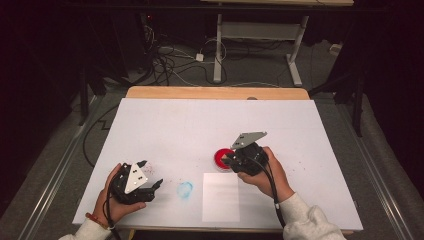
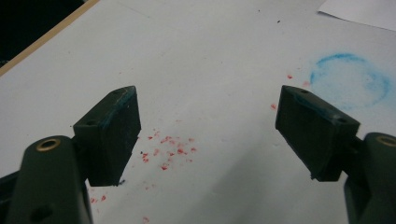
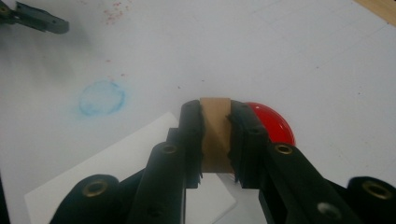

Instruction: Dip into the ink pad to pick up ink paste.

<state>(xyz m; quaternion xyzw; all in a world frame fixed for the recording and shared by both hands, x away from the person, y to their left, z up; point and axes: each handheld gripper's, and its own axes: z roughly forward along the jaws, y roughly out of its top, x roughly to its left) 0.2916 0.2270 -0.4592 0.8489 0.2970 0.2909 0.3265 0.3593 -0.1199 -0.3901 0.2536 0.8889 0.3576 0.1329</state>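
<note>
White table cover (image 1: pixel 210 125) is stained with red flecks and a blue ring (image 3: pixel 102 98); right gripper (image 3: pixel 215 135) is clamped on a tan block (image 3: pixel 215 133), red dish (image 3: pixel 273 122) just beyond its jaws; left gripper (image 2: pixel 208 128) idles wide, empty; risk: block drips red onto the paper sheet (image 1: pixel 220 196) below.

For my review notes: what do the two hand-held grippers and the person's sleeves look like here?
Both the left gripper and the right gripper are black, each topped by a grey three-cornered plate and trailing a black cable. Brass-coloured rivets dot the jaw arms. The left jaws carry blue smears. The sleeves are light grey, and a reddish bracelet circles the left wrist.
</note>
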